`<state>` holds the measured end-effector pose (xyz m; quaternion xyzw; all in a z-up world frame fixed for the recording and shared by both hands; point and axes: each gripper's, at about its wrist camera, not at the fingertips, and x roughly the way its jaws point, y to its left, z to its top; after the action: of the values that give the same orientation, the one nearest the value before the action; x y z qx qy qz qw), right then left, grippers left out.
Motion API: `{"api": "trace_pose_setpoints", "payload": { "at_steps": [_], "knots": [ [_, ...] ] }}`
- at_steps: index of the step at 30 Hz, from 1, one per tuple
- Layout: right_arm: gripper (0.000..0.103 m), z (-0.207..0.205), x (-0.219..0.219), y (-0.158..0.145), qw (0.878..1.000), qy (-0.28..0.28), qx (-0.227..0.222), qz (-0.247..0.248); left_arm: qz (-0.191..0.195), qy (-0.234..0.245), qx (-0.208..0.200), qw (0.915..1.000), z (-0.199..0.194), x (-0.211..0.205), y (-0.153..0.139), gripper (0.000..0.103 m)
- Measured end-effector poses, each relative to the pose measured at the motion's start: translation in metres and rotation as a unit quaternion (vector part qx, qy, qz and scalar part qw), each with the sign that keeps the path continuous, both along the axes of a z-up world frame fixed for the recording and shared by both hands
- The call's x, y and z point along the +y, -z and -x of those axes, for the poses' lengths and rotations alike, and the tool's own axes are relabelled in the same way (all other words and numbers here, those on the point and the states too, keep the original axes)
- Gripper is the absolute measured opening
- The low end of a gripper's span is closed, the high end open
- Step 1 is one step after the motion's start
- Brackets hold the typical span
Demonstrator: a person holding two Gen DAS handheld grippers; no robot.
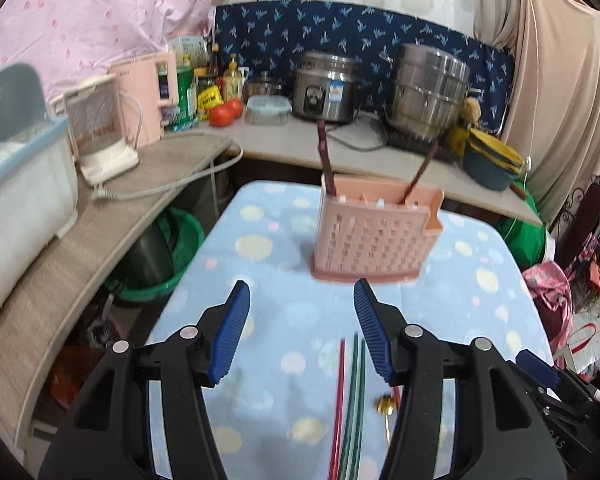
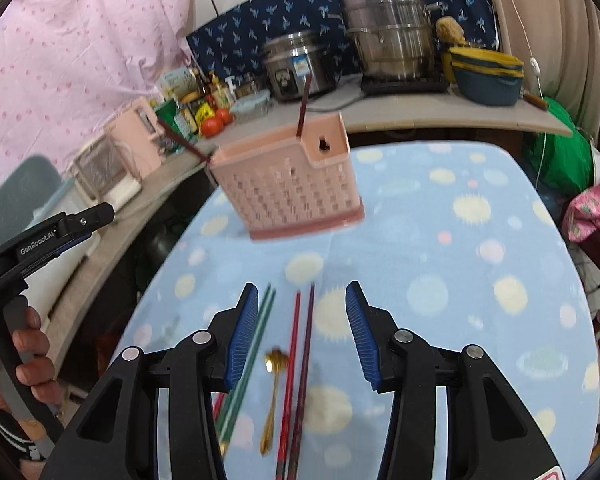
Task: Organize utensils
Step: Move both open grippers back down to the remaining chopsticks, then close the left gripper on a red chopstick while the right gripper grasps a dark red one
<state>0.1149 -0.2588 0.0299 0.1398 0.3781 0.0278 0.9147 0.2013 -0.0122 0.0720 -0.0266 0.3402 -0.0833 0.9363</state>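
Note:
A pink slotted utensil holder (image 1: 374,232) (image 2: 290,188) stands on the blue dotted cloth (image 1: 284,248), with two dark red chopsticks (image 1: 325,156) leaning out of it. Red and green chopsticks (image 1: 350,404) and a small gold spoon (image 1: 386,406) lie on the cloth near me. My left gripper (image 1: 302,320) hovers open above the cloth, nothing between its blue pads. My right gripper (image 2: 302,324) is open over the red chopsticks (image 2: 294,364), a dark one beside them, the gold spoon (image 2: 274,384) and the green chopsticks (image 2: 246,364), touching none.
Behind the table a counter (image 1: 284,148) carries a rice cooker (image 1: 326,86), a steel steamer pot (image 1: 430,88), tomatoes, bottles, a pink kettle and stacked bowls (image 1: 492,162). A green basin (image 1: 160,256) sits below left. A hand holds the left gripper's handle (image 2: 16,344).

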Motion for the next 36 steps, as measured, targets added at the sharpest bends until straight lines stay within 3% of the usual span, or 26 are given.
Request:
{"api": "trace_pose_setpoints", "payload": {
  "at_steps": [12,16,26,36],
  "knots": [
    [0.045,0.057,0.029,0.071,0.997,-0.023,0.068,0.023,-0.029,0.003,0.056,0.9980,0.061,0.005,0.072,0.052],
    [0.038,0.067,0.037,0.088,0.995,-0.030,0.083,0.036,-0.023,0.002,0.074,0.9970,0.073,0.009,0.088,0.051],
    [0.024,0.072,0.050,0.105,0.993,-0.040,0.098,0.046,-0.021,-0.004,0.112,0.9934,0.093,0.017,0.121,0.051],
    [0.020,0.074,0.050,0.107,0.993,-0.038,0.095,0.050,-0.023,-0.001,0.127,0.9917,0.097,0.017,0.131,0.051]
  ]
}}
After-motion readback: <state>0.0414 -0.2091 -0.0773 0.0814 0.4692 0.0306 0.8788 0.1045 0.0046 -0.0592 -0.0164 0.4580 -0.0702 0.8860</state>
